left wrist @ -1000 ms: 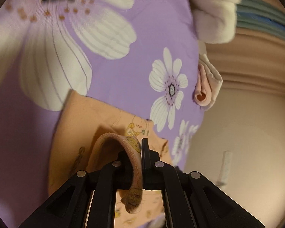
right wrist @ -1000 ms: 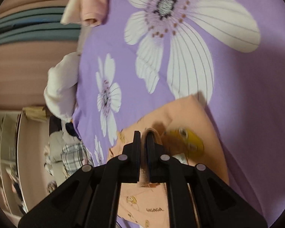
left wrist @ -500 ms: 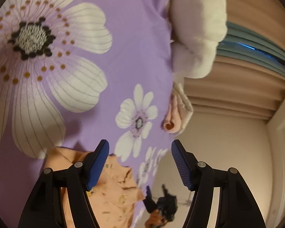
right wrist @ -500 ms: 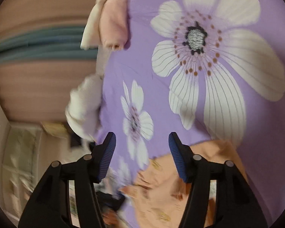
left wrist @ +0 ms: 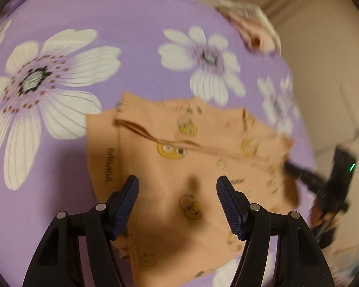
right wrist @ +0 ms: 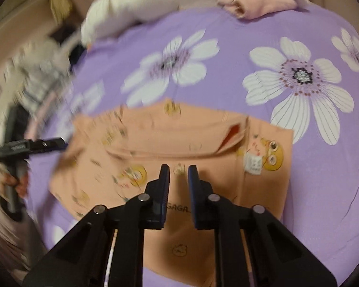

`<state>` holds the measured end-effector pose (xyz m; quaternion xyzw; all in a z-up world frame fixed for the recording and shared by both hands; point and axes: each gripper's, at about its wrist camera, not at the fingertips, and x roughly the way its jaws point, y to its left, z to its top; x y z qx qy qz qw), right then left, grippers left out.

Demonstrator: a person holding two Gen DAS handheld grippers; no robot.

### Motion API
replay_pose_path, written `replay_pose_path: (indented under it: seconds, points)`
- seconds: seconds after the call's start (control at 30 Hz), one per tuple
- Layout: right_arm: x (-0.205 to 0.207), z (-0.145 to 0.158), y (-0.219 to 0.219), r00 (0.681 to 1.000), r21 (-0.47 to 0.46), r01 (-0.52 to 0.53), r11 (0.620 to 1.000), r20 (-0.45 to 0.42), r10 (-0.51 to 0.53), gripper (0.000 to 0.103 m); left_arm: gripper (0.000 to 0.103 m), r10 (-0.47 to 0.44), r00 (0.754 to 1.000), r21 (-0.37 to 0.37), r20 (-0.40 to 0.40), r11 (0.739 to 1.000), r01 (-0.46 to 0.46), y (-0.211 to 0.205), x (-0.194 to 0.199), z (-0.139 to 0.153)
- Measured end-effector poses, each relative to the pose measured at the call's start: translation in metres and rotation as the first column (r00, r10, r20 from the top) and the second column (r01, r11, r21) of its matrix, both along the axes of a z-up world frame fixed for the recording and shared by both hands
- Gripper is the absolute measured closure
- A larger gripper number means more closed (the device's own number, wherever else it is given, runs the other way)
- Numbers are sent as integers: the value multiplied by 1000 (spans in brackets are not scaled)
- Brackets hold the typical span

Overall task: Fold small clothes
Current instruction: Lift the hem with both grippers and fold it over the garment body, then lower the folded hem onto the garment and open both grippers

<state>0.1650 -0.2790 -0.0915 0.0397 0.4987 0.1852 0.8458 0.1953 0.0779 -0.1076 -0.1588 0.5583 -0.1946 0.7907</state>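
A small peach garment with yellow cartoon prints [left wrist: 179, 167] lies folded on the purple flowered bed sheet [left wrist: 107, 24]. It also shows in the right wrist view [right wrist: 179, 148], with a white label near its right edge. My left gripper [left wrist: 177, 186] is wide open and empty, hovering above the garment. My right gripper [right wrist: 178, 169] is empty over the garment's middle, its jaws a narrow gap apart. The right gripper also shows at the far right of the left wrist view [left wrist: 332, 181], and the left gripper at the left of the right wrist view [right wrist: 31, 146].
A folded pink garment [right wrist: 253, 7] and a white fluffy garment [right wrist: 126, 12] lie at the far edge of the bed. The pink one also shows in the left wrist view [left wrist: 256, 35]. The bed's edge runs close beside the peach garment [left wrist: 306, 143].
Both grippers let go of the peach garment and opened, then swung back over it. The right gripper's jaws have since narrowed. The garment now lies flat, folded.
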Motion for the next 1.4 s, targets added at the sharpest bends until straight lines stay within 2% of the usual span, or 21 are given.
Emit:
replay_pose_path:
  seconds: [0.07,0.13,0.2,0.23,0.3,0.37,0.4,0.57,0.7,0.8,1.0,1.13,1.2,1.27,1.3,1.33,1.4]
  points:
    - [14,-13,9,1000,-67,-19,998,-25,17,87,36,-44,999,87,15,995,42,-17,8,-5]
    - [33,-18,18,1000,-119,-20,993,-18,18,88,36,-53,998,134,41,990,47,-29,21,-6]
    - [61,-19,20,1000,-105,4,994,0,-4,88,36,-26,998,60,65,998,22,-31,42,-4]
    - [71,-18,18,1000,-84,17,996,11,-16,88,36,28,997,-24,66,999,-26,-26,57,-4]
    - [93,-13,11,996,-19,85,996,33,-84,86,36,140,989,-136,50,982,-132,-14,73,-2]
    - [106,-6,-1,987,35,152,988,49,-154,85,36,223,974,-192,43,958,-211,-2,80,-1]
    - [110,-2,-10,981,55,181,982,60,-185,85,36,236,971,-195,45,955,-223,1,80,1]
    - [80,18,-31,974,73,194,978,104,-201,84,36,232,970,-131,67,966,-222,20,55,6]
    - [32,25,-60,967,94,218,971,112,-228,84,36,219,972,-131,85,970,-207,31,24,13]
    - [-5,22,-74,966,116,230,966,97,-242,80,36,191,975,-124,113,976,-177,25,-1,19]
    - [-60,3,-73,976,167,209,964,32,-217,70,36,130,981,-83,143,989,-119,9,-48,20]
    - [-79,-6,-61,980,143,190,971,31,-196,68,36,83,981,-34,174,996,-78,-9,-69,19]
    - [-84,-8,-56,982,154,174,973,40,-183,68,36,70,984,-24,165,997,-67,-15,-73,14]
    - [-84,-11,-50,986,146,153,977,42,-161,73,36,64,987,-15,150,998,-62,-19,-77,7]
    - [-82,-13,-47,988,136,144,980,43,-151,81,36,59,988,-7,143,998,-58,-21,-78,4]
    - [-80,-16,-43,989,119,135,984,43,-141,95,36,57,989,9,138,998,-59,-23,-78,0]
    - [-77,-22,-42,990,100,137,986,22,-140,95,36,67,991,26,116,997,-71,-23,-78,-7]
